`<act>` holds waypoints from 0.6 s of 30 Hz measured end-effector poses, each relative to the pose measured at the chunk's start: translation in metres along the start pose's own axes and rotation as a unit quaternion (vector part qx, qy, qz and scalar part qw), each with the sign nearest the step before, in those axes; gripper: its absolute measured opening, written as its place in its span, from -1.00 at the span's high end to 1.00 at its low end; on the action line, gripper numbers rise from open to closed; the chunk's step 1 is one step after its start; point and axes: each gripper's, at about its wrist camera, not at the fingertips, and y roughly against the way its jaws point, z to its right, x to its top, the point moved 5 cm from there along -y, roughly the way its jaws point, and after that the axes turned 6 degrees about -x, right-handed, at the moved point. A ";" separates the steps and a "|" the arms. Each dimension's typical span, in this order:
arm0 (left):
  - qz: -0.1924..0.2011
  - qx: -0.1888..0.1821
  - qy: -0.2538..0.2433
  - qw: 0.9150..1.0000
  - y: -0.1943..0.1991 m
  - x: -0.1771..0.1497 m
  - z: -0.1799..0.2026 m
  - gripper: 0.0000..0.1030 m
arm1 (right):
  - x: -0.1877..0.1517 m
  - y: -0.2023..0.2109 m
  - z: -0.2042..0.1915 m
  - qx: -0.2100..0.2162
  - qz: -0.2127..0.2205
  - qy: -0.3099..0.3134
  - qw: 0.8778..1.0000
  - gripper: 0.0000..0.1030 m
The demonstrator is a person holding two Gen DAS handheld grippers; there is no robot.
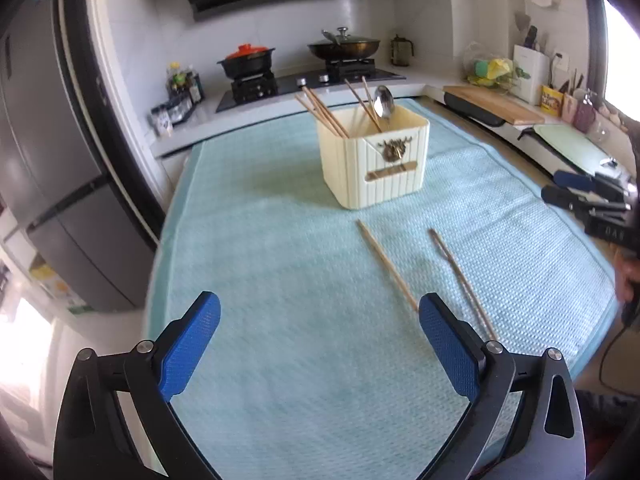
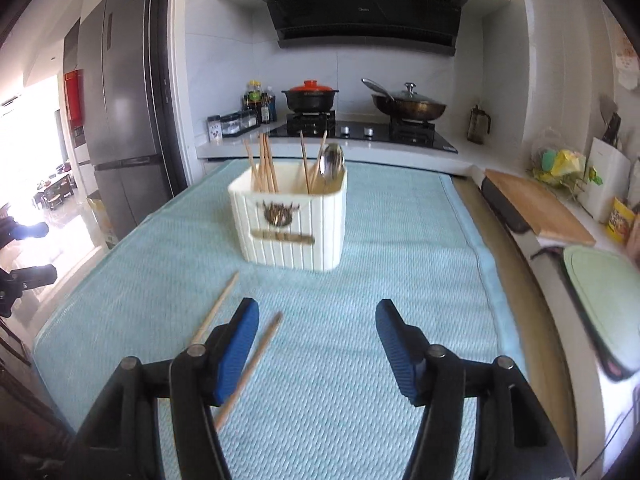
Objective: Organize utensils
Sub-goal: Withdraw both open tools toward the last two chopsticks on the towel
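Left gripper (image 1: 319, 325) wide open, nothing inside, light chopstick (image 1: 386, 265) by its right finger. Right gripper (image 2: 317, 332) open too, empty, white holder (image 2: 296, 220) ahead

red-lidded pot (image 2: 311, 96), lidded wok (image 2: 409, 105), refrigerator (image 2: 120, 92)

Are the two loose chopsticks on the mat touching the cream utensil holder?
Apart. The left wrist view shows bare mat between the holder and both chopsticks.
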 end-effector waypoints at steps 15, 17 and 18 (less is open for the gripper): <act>-0.007 0.027 0.087 0.996 -0.044 -0.056 0.028 -0.93 | -0.106 0.007 -0.025 -0.040 -0.027 -0.006 0.999 -0.20; -0.006 0.030 0.090 0.995 -0.044 -0.059 0.023 -0.93 | -0.108 0.007 -0.030 -0.036 -0.028 0.000 0.999 -0.20; -0.006 0.032 0.093 0.995 -0.044 -0.060 0.021 -0.93 | -0.108 0.006 -0.033 -0.033 -0.030 0.003 0.999 -0.20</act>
